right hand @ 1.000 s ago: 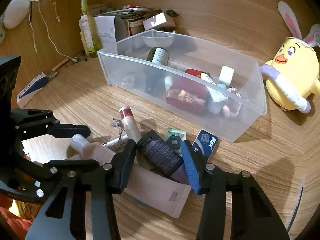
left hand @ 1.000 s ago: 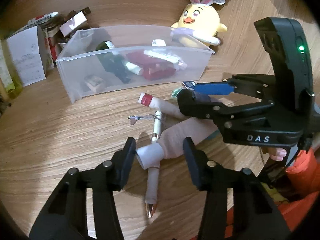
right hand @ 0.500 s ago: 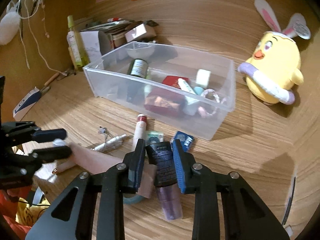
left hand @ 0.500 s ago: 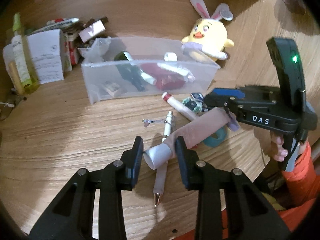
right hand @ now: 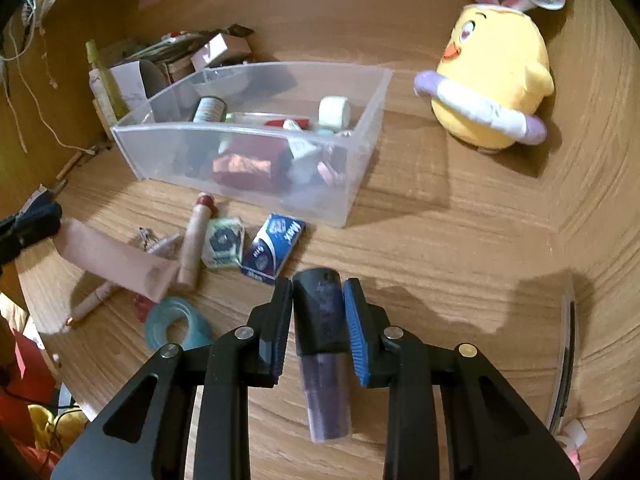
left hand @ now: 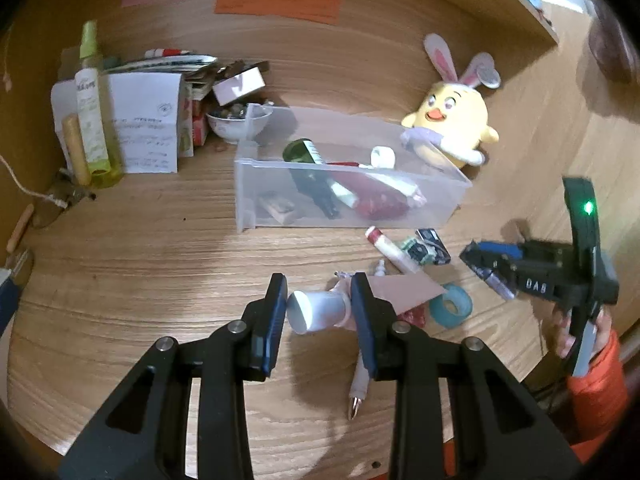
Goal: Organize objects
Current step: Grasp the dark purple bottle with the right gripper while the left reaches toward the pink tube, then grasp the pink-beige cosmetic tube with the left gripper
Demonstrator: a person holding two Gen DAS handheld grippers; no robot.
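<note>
Tool on the left (left hand: pixel 318 310), left wrist view: jaws narrowed onto the white cap of the beige tube (left hand: pixel 320 312), pads pressing both sides. A sec ago the jaws stood wider w/ the tube lying flat on the table (left hand: pixel 120 280) across the pen (left hand: pixel 358 384); now the tube's flat tail sticks out toward 2 o'clock, clear of the pen and the teal tape ring (left hand: pixel 451 305), so it looks lifted. Clear bin (left hand: pixel 248 184) sits at 12 o'clock, already holding a dark bottle, red pouch etc. Right tool shows at 3 o'clock w/ something dark in its tips.

Right wrist view: right tool (right hand: pixel 318 320) is clamped on the black cap of the dark purple tube (right hand: pixel 322 344), body hanging back toward 6 o'clock. A sec ago that tube lay in the pile atop the beige one; now it's out of the pile, bin (right hand: pixel 240 136) at 11 o'clock. Left behind on the table (right hand: pixel 440 260) near 10 o'clock: red-capped stick (right hand: pixel 196 240), green packet (right hand: pixel 222 242), blue packet (right hand: pixel 274 250), tape ring (right hand: pixel 176 328). Beige tube (right hand: pixel 112 256) hangs from the left tool at 9 o'clock.

Meaning, prob.: both picks done at once, so next comes carrying both tubes over the bin rim. Pile smaller, but several bits to go.
</note>
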